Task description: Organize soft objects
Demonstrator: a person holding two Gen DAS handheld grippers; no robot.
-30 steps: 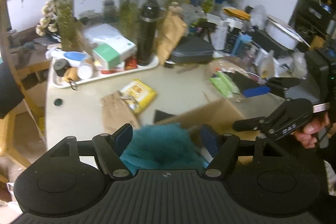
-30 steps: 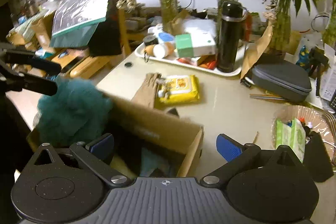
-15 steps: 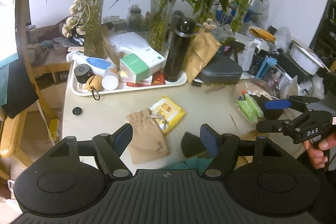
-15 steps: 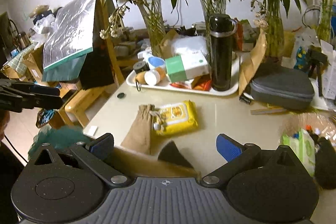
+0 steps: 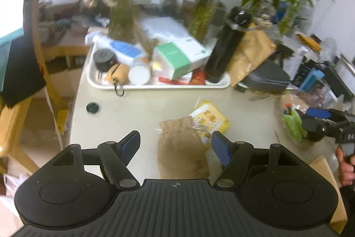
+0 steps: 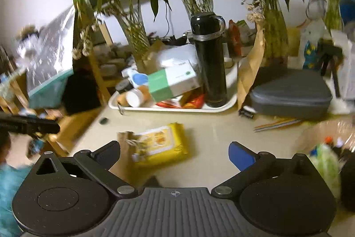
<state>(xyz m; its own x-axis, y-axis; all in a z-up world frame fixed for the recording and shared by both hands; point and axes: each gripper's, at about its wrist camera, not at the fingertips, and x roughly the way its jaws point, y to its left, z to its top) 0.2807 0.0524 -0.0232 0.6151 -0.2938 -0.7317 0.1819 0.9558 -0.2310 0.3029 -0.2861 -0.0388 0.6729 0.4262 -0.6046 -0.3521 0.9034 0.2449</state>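
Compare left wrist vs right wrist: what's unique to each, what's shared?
Left wrist only: the cardboard box corner at right, the right gripper and the hand holding it.

Right wrist only: a teal fluffy object at lower left, blurred, and the left gripper tip.

Both: tray, black flask, green-white box, grey case, yellow pack and brown pouch on the table.
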